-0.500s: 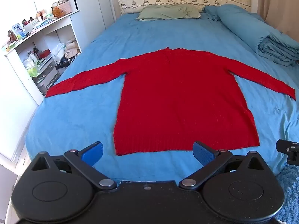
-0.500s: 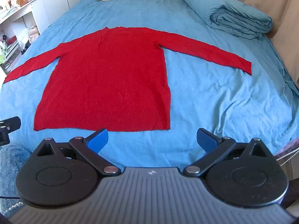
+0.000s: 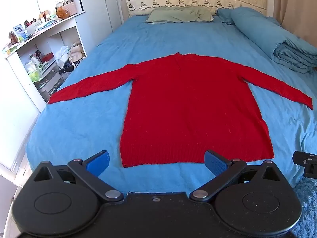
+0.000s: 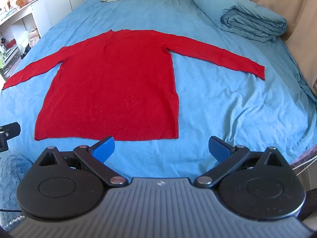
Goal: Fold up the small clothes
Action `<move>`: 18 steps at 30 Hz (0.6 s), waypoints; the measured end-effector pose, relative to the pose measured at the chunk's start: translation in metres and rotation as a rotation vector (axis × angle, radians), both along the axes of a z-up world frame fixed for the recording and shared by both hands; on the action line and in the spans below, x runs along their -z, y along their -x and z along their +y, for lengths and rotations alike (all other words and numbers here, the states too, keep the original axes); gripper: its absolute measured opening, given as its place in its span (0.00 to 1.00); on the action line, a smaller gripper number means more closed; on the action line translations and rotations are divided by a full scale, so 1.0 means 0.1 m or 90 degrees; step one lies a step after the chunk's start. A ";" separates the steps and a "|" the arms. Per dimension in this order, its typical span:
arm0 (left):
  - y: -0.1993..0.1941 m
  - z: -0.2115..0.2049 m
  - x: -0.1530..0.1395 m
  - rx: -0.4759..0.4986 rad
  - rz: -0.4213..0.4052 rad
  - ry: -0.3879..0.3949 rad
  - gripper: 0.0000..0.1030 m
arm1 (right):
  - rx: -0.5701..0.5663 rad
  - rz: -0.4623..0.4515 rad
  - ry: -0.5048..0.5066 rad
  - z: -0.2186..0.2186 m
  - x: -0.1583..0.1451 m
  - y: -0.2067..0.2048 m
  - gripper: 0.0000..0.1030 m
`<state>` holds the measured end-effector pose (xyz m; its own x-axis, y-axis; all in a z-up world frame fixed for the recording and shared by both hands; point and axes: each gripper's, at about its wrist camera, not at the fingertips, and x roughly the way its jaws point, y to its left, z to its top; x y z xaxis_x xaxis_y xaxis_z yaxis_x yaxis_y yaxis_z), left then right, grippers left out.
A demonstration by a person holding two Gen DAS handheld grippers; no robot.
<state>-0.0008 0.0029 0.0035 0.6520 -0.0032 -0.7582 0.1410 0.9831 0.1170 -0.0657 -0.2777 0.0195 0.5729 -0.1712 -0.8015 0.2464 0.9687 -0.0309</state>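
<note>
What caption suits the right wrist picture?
Open right tool at the hem of a red sweater spread flat on a blue bed.

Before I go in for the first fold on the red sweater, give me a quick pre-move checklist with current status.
1. Red sweater spread flat on the blue bedsheet, both sleeves out: ok.
2. Left gripper open, empty: ok.
3. Right gripper open, empty: ok.
4. Hem near both grippers, untouched: ok.
5. Folded blue duvet apart from right sleeve: ok.
6. Layers underneath smooth: cannot tell.
</note>
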 end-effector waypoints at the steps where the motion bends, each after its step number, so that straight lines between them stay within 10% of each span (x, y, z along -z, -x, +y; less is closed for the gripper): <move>1: 0.01 -0.01 0.00 0.000 -0.002 -0.002 1.00 | 0.000 -0.001 0.000 0.00 0.00 0.00 1.00; 18: 0.05 -0.02 -0.06 -0.004 -0.006 0.002 1.00 | 0.000 0.002 -0.001 -0.01 0.05 -0.06 1.00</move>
<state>-0.0053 0.0009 0.0096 0.6595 -0.0014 -0.7517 0.1335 0.9843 0.1153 -0.0594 -0.2786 0.0142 0.5705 -0.1707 -0.8034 0.2464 0.9687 -0.0308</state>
